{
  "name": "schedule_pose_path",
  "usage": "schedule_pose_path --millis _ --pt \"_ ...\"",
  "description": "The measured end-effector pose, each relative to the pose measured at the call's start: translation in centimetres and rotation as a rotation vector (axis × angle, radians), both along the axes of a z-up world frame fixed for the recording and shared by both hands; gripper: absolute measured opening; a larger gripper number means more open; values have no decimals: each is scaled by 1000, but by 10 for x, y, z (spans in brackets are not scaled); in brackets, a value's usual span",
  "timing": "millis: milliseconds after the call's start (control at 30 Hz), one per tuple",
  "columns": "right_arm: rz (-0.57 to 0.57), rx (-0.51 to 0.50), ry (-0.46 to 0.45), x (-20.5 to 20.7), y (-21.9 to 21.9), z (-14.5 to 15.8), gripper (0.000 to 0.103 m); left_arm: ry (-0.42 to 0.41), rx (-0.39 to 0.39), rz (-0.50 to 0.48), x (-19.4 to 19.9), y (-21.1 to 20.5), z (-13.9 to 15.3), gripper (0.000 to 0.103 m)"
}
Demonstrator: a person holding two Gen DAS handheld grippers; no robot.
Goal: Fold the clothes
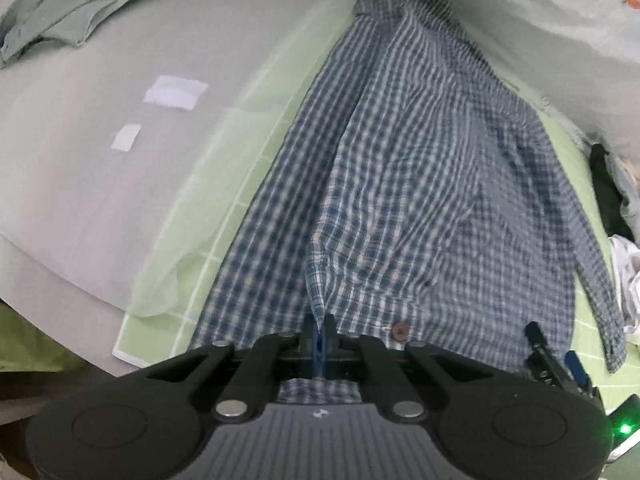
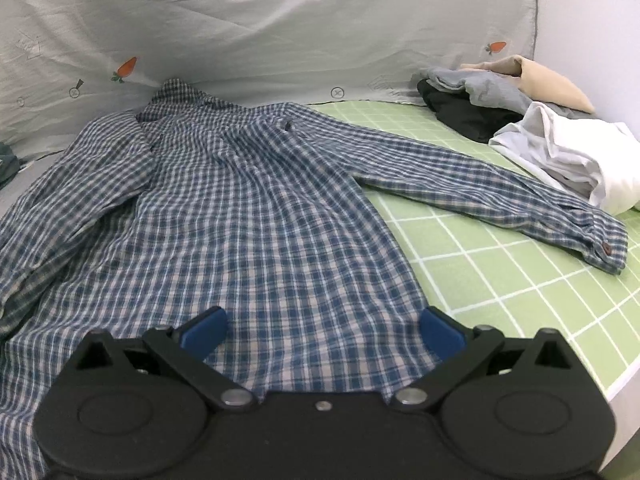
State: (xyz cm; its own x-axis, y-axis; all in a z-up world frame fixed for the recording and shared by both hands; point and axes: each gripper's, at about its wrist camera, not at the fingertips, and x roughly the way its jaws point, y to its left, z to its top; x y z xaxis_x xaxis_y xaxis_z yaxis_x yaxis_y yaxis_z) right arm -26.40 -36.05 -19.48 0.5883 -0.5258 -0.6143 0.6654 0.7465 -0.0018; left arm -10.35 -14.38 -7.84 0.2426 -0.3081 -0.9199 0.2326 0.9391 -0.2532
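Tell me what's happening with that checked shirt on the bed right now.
A person with a gripper in each hand is folding a blue checked shirt spread on a green grid mat. The left gripper is shut on a fold of the shirt's fabric. The right gripper is open, over the shirt's lower part, gripping nothing. One sleeve lies stretched out toward a pile of other clothes, so the fold is not yet finished.

A home bedroom, judging by the bed's green grid-patterned sheet, the pale carrot-print bedding rising behind it, and a heap of loose clothes piled at the mattress edge.
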Motion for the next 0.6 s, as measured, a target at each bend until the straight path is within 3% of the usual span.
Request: schedule_pose_path --millis 333,600 --pt "-7 -11 -9 -1 5 -1 103 40 57 -36 1 -9 -27 4" --pt "-8 -13 -10 -2 7 -2 103 38 70 -43 1 -7 -27 8"
